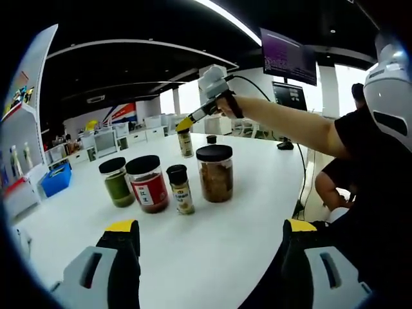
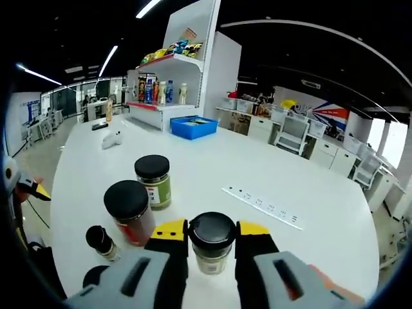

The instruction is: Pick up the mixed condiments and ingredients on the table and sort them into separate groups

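Left gripper view. Left gripper (image 1: 206, 235) low over the white table (image 1: 193, 257), jaws wide apart, nothing between them. At 12 o'clock from the jaws stands a cluster of four: green jar (image 1: 117, 182), red-label jar (image 1: 148, 184), small spice bottle (image 1: 180, 188), brown jar (image 1: 214, 172) — close together, some touching or nearly so. Beyond them, toward 12–1 o'clock, the right gripper (image 1: 185, 123) reaches in on an outstretched arm, its yellow tips at the cap of a separate spice jar (image 1: 186, 143) standing apart from the cluster. A small dark-capped item (image 1: 211, 139) sits just past it; too small to identify.

Right gripper view. Right gripper (image 2: 212, 241) jaws flank the spice jar (image 2: 211, 248) below its black cap; they look closed on it, though whether the pads truly press is hard to judge. Cluster at 9–11 o'clock.

Step in hand, by my reading: grasping or placing the spice jar, away from the rest. Next move calls for settling it upright in its own group — then the left gripper has the small spice bottle nearest as a likely match.
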### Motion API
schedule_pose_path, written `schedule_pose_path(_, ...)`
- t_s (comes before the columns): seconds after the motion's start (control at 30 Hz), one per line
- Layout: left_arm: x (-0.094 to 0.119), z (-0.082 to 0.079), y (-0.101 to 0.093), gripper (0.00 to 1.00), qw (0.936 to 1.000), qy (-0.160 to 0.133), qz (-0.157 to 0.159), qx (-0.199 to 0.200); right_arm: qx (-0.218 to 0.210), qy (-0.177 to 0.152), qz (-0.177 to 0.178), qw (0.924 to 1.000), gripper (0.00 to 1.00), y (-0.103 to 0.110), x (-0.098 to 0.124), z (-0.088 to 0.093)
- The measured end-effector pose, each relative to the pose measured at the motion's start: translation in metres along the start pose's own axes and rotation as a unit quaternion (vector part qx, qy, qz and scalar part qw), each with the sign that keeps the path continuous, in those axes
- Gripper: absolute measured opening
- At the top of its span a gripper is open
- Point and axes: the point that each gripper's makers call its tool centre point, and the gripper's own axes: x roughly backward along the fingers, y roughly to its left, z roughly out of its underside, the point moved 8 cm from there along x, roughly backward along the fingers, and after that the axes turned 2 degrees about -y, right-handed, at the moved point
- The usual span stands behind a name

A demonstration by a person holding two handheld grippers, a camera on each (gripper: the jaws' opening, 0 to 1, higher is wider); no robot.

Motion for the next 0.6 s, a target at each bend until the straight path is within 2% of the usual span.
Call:
schedule_pose_path(0.33, -0.002, -0.001, -0.002, 0.90, 0.9999, -0.002, 0.010, 0.005, -0.022, -0.009, 0.039, 0.9990, 0.25, -0.035, 0.021, -0.002)
schedule_pose_path(0.6, -0.005, -0.001, -0.003, 0.90, 0.9999, 0.000, 0.013, 0.006, -0.038, -0.034, 0.088, 0.9948, 0.25, -0.077, 0.057, -0.014)
